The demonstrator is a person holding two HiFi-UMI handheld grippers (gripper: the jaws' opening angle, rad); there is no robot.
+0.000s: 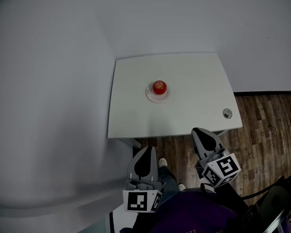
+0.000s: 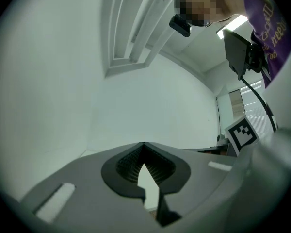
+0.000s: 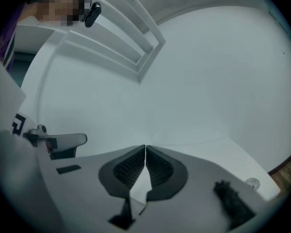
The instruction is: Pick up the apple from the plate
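- Two grippers show low in the head view, both on the near side of a white table (image 1: 131, 101).
- Far to the left is a plain white wall (image 1: 48, 81). The table stands in the corner, right against it.
- The left gripper (image 1: 146, 148) hangs in front of the table's near edge and does not touch it. Its jaws are pressed together, tip to tip, with nothing between them.
- Just to its right, a white shoe (image 1: 163, 162) pokes out on the floor below the table's edge.
- The apple (image 1: 159, 87) is red and sits upright on a small white plate (image 1: 155, 99), near the middle of the table. It is well apart from both grippers, and nothing touches it.
- The right gripper (image 1: 200, 130) reaches a bit further forward than the left one. Its tip shows just at the table's near edge. Its jaws are together too, closed on nothing.
- In the right gripper view, the left gripper shows off to the left side, and the white table top lies ahead past the jaws.
- A small round thing (image 1: 227, 113) lies by the table's near right corner. It is near the right gripper and well apart from the plate.
- Brown wood floor (image 1: 266, 130) shows to the right of the table.
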